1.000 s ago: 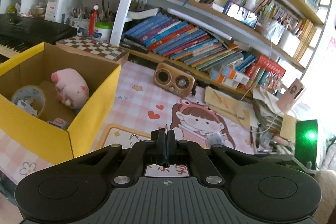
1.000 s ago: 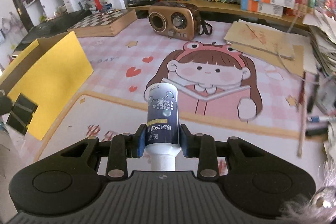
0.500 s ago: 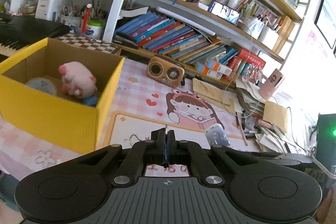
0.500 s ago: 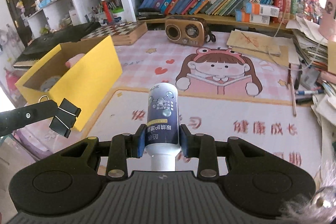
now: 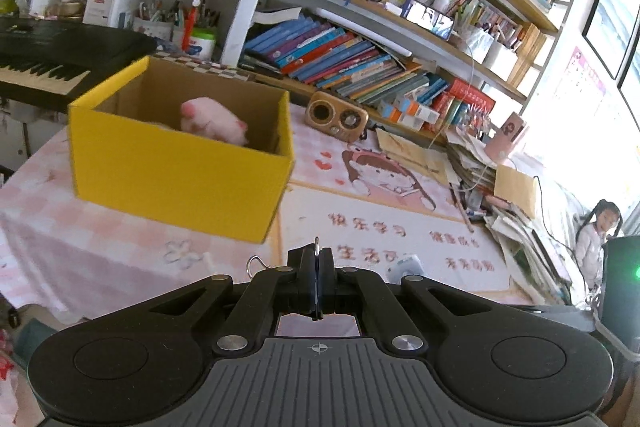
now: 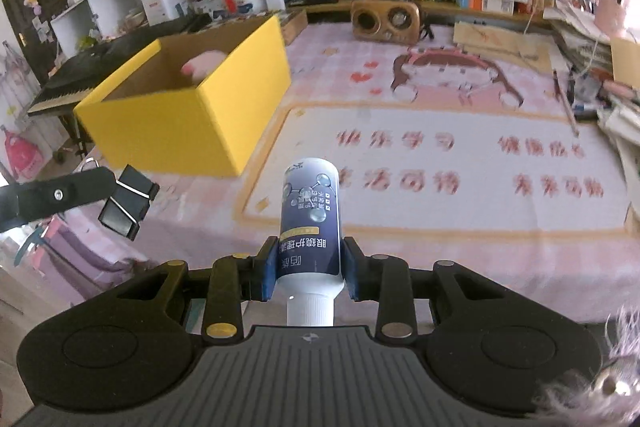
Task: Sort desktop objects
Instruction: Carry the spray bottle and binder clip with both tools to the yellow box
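Bottle [image 6: 310, 215] in right gripper [image 6: 309, 267]: long axis fwd, cap toward camera.

The left gripper [image 5: 318, 269] is matte black plastic: a ribbed grey-black deck with a small crosshair mark, two round recessed discs, and silver pivot screws on angled linkage arms. The right gripper [image 6: 309, 263] matches, with blue-padded fingers [image 6: 269, 273] and brass-toned screws.
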Action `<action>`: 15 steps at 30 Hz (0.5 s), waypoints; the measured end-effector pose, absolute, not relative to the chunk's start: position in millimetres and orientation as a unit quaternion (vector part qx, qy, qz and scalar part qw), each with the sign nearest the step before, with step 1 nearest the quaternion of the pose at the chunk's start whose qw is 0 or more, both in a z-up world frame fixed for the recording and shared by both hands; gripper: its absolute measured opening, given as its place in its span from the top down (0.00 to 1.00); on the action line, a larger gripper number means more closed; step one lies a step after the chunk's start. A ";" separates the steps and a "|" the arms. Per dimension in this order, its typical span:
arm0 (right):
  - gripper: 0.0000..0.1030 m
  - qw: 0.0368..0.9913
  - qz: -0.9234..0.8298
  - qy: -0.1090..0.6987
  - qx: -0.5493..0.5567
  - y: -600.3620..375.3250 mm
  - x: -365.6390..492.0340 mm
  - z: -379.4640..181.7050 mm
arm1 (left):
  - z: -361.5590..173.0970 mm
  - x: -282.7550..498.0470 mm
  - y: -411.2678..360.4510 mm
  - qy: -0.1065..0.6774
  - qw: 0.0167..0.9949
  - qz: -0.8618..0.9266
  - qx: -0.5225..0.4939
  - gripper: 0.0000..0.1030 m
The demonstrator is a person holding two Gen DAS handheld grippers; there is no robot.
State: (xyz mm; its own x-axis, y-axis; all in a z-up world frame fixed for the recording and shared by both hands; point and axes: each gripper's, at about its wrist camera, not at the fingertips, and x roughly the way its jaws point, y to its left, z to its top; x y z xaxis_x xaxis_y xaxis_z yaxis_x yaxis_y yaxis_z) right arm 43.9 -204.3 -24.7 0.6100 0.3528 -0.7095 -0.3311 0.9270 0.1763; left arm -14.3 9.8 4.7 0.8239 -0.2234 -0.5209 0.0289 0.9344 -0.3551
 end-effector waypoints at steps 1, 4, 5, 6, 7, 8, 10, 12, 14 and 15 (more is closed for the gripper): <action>0.71 0.896 0.191 0.401 0.015 -199.1 37.8 -26.4 | 4.6 -19.6 15.4 0.289 0.940 -0.066 -0.168 1.00; 0.71 0.891 0.198 0.409 0.014 -183.1 21.4 -29.4 | 1.0 -32.7 29.5 0.296 0.938 -0.062 -0.170 1.00; 0.71 0.890 0.201 0.409 0.012 -177.8 16.0 -29.7 | -0.5 -36.5 33.7 0.299 0.937 -0.061 -0.173 1.00; 0.71 0.889 0.204 0.410 0.010 -173.1 11.8 -30.1 | -1.8 -40.5 38.4 0.300 0.936 -0.061 -0.176 1.00; 0.71 0.888 0.206 0.412 0.010 -167.8 8.0 -30.3 | -2.4 -44.0 42.9 0.299 0.935 -0.059 -0.181 1.00; 0.71 0.886 0.208 0.414 0.010 -162.4 5.1 -30.4 | -2.8 -46.6 46.6 0.298 0.935 -0.058 -0.183 1.00; 0.71 0.883 0.212 0.418 0.004 -153.7 1.2 -32.0 | -3.5 -51.4 53.9 0.294 0.935 -0.055 -0.188 1.00; 0.71 0.879 0.217 0.424 -0.005 -144.1 -1.5 -33.2 | -5.0 -56.2 59.5 0.295 0.935 -0.051 -0.192 1.00; 0.71 0.879 0.222 0.422 -0.010 -136.4 -3.6 -31.9 | -4.9 -60.7 65.0 0.294 0.935 -0.045 -0.194 1.00; 0.71 0.879 0.225 0.420 -0.012 -133.1 -4.6 -30.8 | -4.7 -62.7 68.1 0.292 0.935 -0.041 -0.195 1.00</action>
